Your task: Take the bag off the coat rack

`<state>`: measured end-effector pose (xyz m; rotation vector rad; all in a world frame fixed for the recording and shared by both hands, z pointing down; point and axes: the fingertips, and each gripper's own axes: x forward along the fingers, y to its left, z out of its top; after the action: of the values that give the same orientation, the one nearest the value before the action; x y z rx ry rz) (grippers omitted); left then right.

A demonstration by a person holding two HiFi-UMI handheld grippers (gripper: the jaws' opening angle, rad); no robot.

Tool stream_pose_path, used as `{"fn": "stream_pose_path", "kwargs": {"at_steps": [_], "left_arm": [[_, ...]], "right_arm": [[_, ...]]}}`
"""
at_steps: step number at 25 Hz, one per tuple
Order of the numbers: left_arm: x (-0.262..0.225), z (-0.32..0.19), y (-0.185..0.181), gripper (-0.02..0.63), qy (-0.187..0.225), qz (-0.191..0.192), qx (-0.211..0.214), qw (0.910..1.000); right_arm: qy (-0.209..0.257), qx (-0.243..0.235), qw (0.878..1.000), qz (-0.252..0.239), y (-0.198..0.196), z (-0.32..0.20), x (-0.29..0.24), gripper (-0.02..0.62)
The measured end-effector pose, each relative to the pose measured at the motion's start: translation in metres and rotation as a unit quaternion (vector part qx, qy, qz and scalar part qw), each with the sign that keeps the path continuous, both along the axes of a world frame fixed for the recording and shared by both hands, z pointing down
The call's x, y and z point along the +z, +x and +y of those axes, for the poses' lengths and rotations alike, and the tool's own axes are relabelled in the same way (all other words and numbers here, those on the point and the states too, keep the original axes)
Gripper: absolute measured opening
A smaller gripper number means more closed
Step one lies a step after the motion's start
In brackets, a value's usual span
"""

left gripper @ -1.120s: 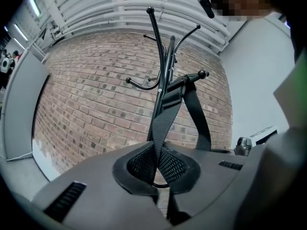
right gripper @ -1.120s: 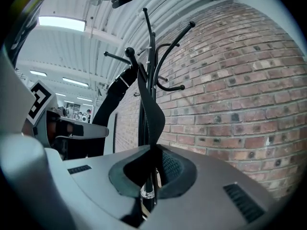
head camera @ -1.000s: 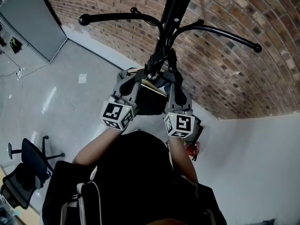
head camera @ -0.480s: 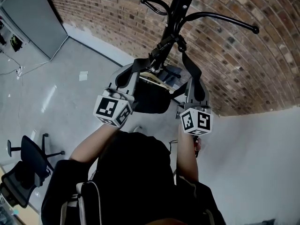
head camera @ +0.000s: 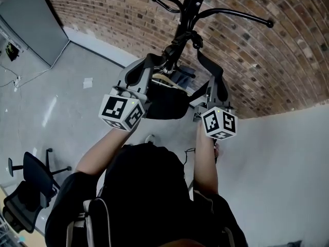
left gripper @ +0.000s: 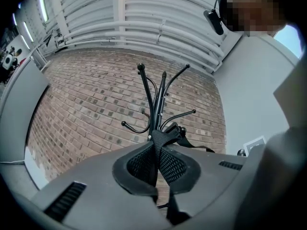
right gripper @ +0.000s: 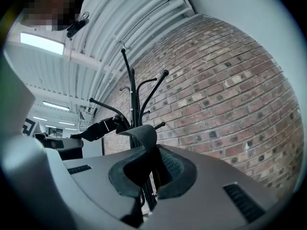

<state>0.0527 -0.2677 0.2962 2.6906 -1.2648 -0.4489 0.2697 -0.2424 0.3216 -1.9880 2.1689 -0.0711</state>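
1. Fingers of my left gripper are pinched fully together on the bag's black strap. The webbing stands up between the mesh pads.
2. Right gripper: same story, pads clamped on a folded bit of strap, no gap showing.
3. Change vs a sec ago: both grippers have come up and spread apart in the head view, so the strap now runs taut from each one to the coat rack.
4. The bag hangs low between left gripper and right gripper, close to the pole.
5. My read: weight is now on me, not the rack, but the strap looks still looped over a lower hook (can't see the tip clearly). Needs more lift, then a pull back toward me.
6. Pose: both forearms reach up and fwd. The grippers point near level, noses a touch up, at the brick wall.
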Motion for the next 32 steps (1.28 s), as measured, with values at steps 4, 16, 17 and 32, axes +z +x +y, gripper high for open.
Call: {"fn": "stream_pose_path", "kwargs": {"at_steps": [4,16,17,32], "left_arm": [[-0.018,0.003,-0.005,0.020,0.008,0.013,0.009,0.9998],[-0.070,0.018,-0.008,0.020,0.031,0.070,0.046,0.9960],[-0.072,0.019,-0.009,0.020,0.032,0.073,0.044,0.9958],[-0.086,0.053,-0.046,0.020,0.037,0.121,0.049,0.9907]], "right_arm": [[0.008,0.009,1.000,-0.024,0.003,0.005,-0.012,0.018],[0.059,0.020,0.997,-0.049,0.018,0.037,-0.055,0.018],[0.062,0.025,0.997,-0.050,0.022,0.040,-0.057,0.018],[0.102,0.056,0.991,-0.072,0.027,0.104,-0.080,0.019]]}}
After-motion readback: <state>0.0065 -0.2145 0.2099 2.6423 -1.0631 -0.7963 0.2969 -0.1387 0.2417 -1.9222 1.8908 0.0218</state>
